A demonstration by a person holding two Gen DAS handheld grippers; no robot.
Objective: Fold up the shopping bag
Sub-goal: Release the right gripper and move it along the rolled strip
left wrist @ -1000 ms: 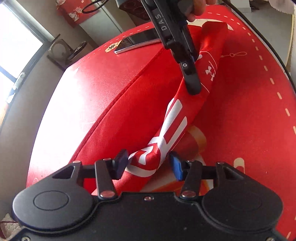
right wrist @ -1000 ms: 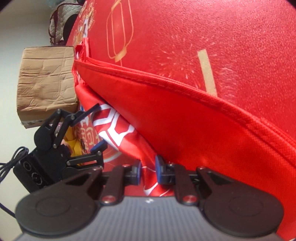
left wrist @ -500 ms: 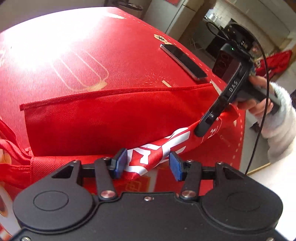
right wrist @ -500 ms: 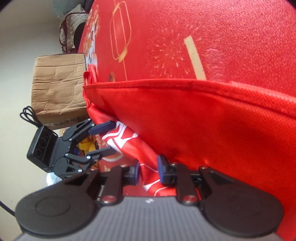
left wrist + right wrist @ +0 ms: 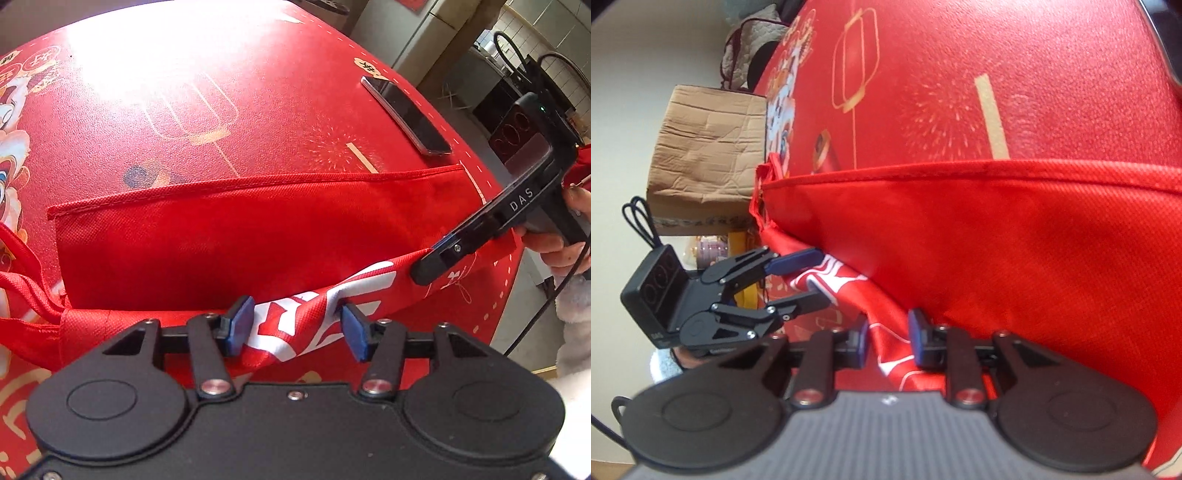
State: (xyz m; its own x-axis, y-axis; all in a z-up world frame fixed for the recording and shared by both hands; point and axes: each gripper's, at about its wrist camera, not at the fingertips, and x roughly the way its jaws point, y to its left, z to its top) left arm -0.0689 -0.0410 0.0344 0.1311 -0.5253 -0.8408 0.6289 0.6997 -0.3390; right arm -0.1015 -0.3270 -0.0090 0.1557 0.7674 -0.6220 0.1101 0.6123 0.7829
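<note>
**Red woven bag held at its folded edge by both grippers**

The shopping bag (image 5: 229, 240) lies on a table covered by a red cloth (image 5: 258, 110) with a pebbled grain, printed with gold lanterns and firework bursts. The bag is a red non-woven fabric with a fine dimpled weave; its far hem is a stitched, slightly raised seam running straight across. The near edge rolls up into a soft ridge showing bold white lettering, and red webbing handles (image 5: 22, 295) trail off at one end.

The left gripper (image 5: 297, 325) has its blue-padded fingers spread apart, the lettered ridge lying between them without being pinched. The right gripper (image 5: 888, 334) also straddles the ridge; its blue pads stand a narrow gap apart with the cloth passing between, and I cannot tell whether they actually grip it. A hand (image 5: 561, 247) holds its black handle.

A slim, glossy phone (image 5: 406, 114) lies flat near the table's far edge. Beyond the table stands a creased cardboard box (image 5: 709, 147).
</note>
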